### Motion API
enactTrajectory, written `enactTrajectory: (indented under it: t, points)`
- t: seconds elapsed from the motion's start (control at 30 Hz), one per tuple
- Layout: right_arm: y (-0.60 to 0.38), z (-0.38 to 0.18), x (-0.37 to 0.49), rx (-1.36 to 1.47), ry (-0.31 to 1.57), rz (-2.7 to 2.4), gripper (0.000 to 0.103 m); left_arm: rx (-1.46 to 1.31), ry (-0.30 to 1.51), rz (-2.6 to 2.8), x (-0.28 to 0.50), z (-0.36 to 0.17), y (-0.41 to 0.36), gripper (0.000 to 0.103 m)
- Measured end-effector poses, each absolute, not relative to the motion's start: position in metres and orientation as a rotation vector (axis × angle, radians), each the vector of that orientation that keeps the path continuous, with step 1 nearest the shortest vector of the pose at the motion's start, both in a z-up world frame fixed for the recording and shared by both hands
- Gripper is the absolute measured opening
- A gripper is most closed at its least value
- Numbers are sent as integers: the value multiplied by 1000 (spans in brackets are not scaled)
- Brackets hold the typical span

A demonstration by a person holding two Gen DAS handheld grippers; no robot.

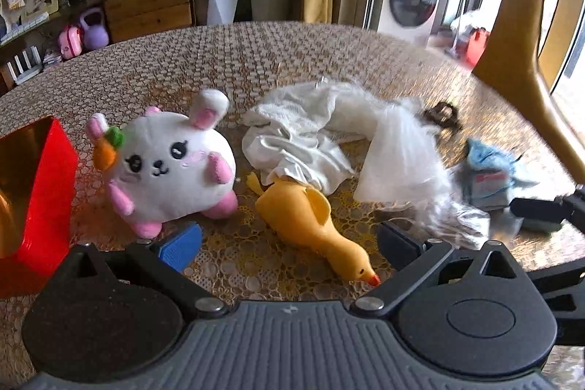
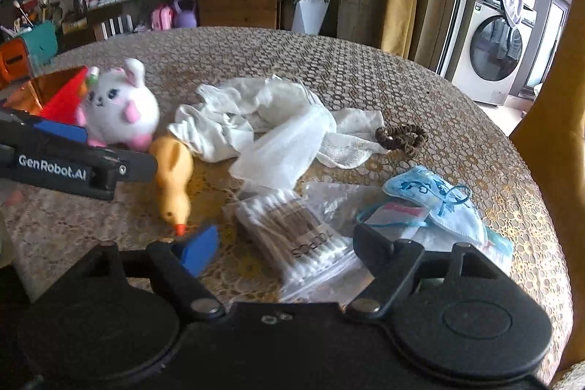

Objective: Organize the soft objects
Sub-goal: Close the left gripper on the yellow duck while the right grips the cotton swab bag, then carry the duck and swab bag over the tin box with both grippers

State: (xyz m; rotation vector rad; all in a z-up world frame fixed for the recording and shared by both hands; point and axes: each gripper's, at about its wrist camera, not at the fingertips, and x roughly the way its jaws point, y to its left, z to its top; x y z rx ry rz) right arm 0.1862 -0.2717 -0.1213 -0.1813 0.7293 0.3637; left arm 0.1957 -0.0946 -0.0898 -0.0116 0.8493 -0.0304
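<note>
A white plush bunny (image 1: 172, 167) with pink paws lies left of a yellow rubber duck (image 1: 314, 222) on the round table. A crumpled white cloth (image 1: 310, 130) and sheer white fabric (image 1: 398, 156) lie behind the duck. My left gripper (image 1: 289, 243) is open and empty, its jaws on either side of the duck. My right gripper (image 2: 285, 247) is open over a bag of cotton swabs (image 2: 296, 236), not gripping it. The bunny (image 2: 120, 105), duck (image 2: 173, 178) and cloth (image 2: 234, 112) show in the right wrist view too.
A red box (image 1: 40, 192) with a gold inside stands at the left by the bunny. A brown hair scrunchie (image 2: 402, 136) and a blue pouch (image 2: 435, 200) lie at the right. A yellow chair (image 1: 530, 24) stands at the table's right edge.
</note>
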Motion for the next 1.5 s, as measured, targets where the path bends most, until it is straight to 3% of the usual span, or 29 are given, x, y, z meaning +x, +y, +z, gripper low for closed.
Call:
enactTrajectory:
  t: [0.27,0.5,0.73,0.8,0.87,1.0,1.5]
  points:
    - [-268,-138,212,-241,757,414,78,13,911,7,221,-108,-105,100]
    - [-267,-151,224,-277,785,426,76,26,932,-3,230,-119,-109,88]
    - [-265,-152,221,-294,773,412,59,30,927,-53,230,-116,-117,61]
    - [-263,-151,218,-305,768,408,52,20,930,-60,231,-115,-116,57]
    - [-261,-149,214,-305,765,412,45,17,932,-58,232,-114,-115,47]
    - [-257,-147,206,-310,755,417,42,-34,950,-55,234,-113,-104,33]
    - [-263,-117,167,-155,733,374,40,-57,944,-127,207,-89,-91,28]
